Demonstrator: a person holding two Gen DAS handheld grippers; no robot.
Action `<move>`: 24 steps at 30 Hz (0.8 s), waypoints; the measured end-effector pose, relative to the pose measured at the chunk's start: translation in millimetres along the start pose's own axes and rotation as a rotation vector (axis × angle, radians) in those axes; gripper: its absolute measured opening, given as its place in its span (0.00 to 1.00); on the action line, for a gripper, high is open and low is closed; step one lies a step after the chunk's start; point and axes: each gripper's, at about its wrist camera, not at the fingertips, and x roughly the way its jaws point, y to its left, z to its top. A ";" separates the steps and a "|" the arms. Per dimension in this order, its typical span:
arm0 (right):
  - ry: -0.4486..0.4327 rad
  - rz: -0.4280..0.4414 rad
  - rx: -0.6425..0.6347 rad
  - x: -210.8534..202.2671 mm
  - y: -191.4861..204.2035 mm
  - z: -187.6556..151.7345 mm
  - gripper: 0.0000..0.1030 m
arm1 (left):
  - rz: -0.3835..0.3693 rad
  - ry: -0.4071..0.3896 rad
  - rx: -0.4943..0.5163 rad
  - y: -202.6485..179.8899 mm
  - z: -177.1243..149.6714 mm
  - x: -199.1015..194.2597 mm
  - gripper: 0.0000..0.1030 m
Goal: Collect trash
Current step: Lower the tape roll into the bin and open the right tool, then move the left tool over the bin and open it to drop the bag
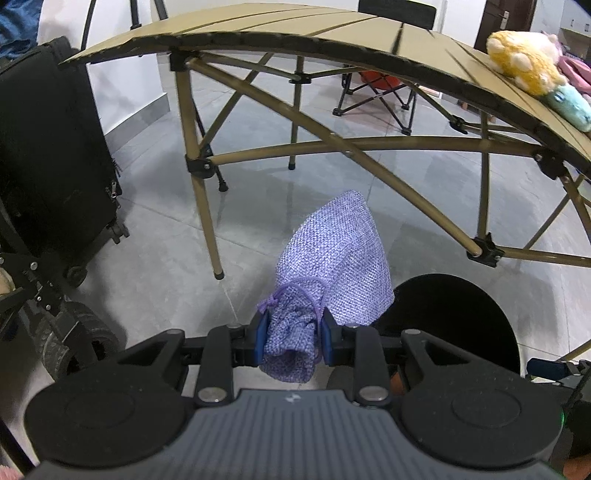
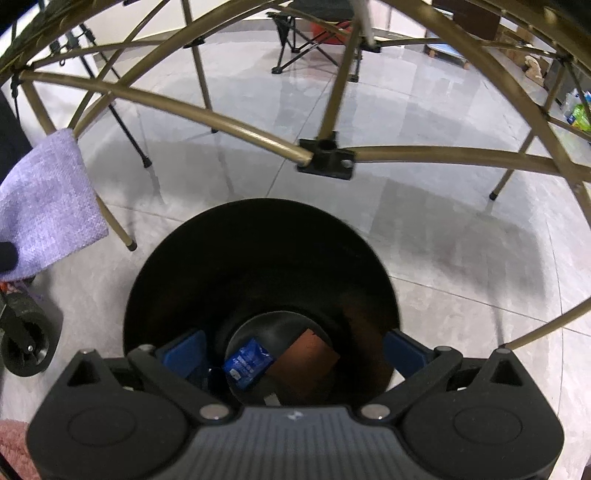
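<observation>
Hanging from the left gripper (image 1: 291, 341), a lilac drawstring pouch (image 1: 334, 258) is pinched by its gathered neck, the blue pads pressing the bunched cloth from both sides just below the knotted purple cord (image 1: 291, 295). Gripping at the neck makes sense: it is the narrowest, firmest part of a soft bag, and the body is left free to stand away from the fingers. The weave is coarse and open, like dyed burlap, and the body bulges into a rounded cone, which suggests something light inside, though the contents are hidden. Beside it on the grey glossy floor tiles (image 1: 155, 229) stands a round black bin (image 2: 258, 236), smooth-walled and matte, tapering toward a narrow bottom. The right gripper (image 2: 295, 350) hovers directly over its mouth with the jaws spread wide and nothing between them, a pose that fits a piece of trash let go over the opening. At the bottom lie a crinkled blue wrapper (image 2: 247, 363) and a flat brown card-like piece (image 2: 310, 356), so part of the collecting looks done. The pouch sits near the bin's rim but not over it; whether it counts as trash or serves as a carrier cannot be told. Over everything spans a folding table (image 1: 280, 22) with tan slats and thin bronze tubes joined by black plastic brackets, and plush toys (image 1: 524, 62) rest on its top.
</observation>
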 end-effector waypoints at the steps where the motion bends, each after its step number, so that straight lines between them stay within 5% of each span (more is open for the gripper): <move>1: -0.004 -0.001 0.009 -2.3 -4.1 -0.6 1.00 | -0.002 -0.003 0.005 -3.0 -0.3 -1.1 0.27; 24: -0.064 -0.018 0.149 -36.1 -93.0 -30.3 1.00 | -0.041 0.014 0.152 -88.2 -15.8 -1.3 0.27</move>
